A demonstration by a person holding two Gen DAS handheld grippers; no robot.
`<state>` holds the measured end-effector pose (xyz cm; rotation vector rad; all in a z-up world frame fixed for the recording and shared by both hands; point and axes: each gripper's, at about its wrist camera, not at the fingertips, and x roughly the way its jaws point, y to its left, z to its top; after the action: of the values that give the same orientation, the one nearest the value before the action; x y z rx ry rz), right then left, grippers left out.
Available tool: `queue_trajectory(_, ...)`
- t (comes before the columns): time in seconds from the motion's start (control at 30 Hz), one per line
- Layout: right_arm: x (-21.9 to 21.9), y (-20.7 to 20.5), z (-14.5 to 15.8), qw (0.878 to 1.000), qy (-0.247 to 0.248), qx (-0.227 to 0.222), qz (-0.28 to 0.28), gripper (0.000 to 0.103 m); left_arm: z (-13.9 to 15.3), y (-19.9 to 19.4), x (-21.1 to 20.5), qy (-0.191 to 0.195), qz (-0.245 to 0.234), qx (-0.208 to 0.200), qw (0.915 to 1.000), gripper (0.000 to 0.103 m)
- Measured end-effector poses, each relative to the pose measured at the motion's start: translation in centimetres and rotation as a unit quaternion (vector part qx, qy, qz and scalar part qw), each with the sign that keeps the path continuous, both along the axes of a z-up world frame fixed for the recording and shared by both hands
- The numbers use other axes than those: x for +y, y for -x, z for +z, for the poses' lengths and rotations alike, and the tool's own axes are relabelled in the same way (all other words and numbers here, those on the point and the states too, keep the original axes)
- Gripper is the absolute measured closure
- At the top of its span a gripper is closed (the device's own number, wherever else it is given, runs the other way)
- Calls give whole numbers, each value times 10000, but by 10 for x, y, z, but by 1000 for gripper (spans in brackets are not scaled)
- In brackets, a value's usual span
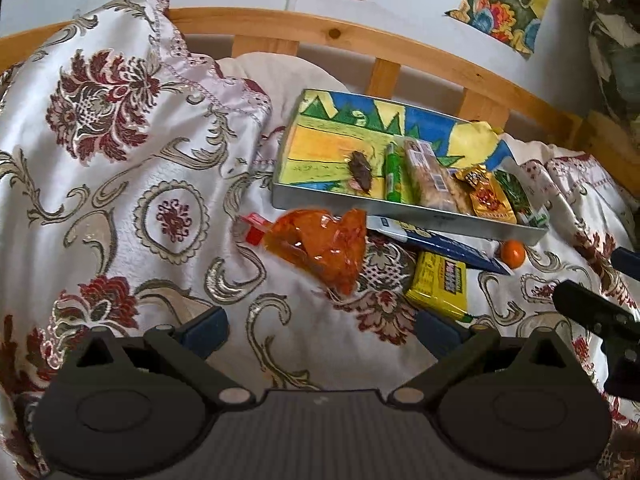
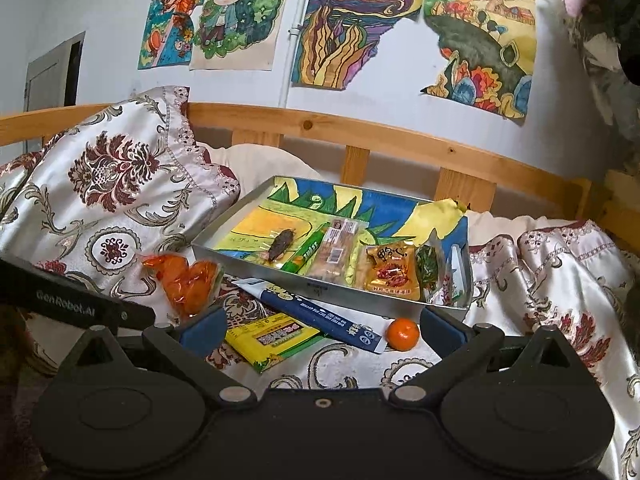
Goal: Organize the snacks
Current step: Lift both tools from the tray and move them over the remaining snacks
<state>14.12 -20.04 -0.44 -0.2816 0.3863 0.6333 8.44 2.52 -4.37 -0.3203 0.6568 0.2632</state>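
A metal tray (image 1: 400, 210) (image 2: 224, 254) lined with a coloured drawing lies on the bed, holding a dark snack (image 1: 361, 168) (image 2: 282, 243), a green stick (image 1: 393, 174) (image 2: 307, 254), a clear biscuit pack (image 1: 430, 176) (image 2: 334, 250), an orange-gold packet (image 1: 490, 196) (image 2: 394, 270) and a green packet (image 1: 520, 196) (image 2: 429, 266). In front lie an orange bag (image 1: 324, 246) (image 2: 188, 280), a yellow pack (image 1: 440, 284) (image 2: 276, 338), a blue box (image 1: 440, 246) (image 2: 320, 312) and a small orange fruit (image 1: 513, 253) (image 2: 402, 333). My left gripper (image 1: 320, 330) and right gripper (image 2: 322, 328) are both open and empty, short of these items.
A floral bedspread (image 1: 120, 200) (image 2: 540, 280) covers the bed, bunched high at the left. A wooden rail (image 1: 320, 28) (image 2: 360, 132) runs behind the tray, with drawings on the wall above. The other gripper's black body shows at the edges (image 1: 600, 316) (image 2: 80, 300).
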Motion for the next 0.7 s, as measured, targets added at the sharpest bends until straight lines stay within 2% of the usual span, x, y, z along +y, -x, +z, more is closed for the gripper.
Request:
queue_trajectory(0.33,-13,-22,3,9983,-226,456,-284,1,-2,-9,-16,-108,-298,26,9995,1)
queue_trajectory(0.57,-20,-37,0,9957,-272,833,-293,1,-1,-22,-31,-135,-580,-17,9982,1)
queue_trajectory(0.7,-23,-46,1,9962,-232,777,-329,1,-1,-32,-38,-149,-773,-22,9969,1)
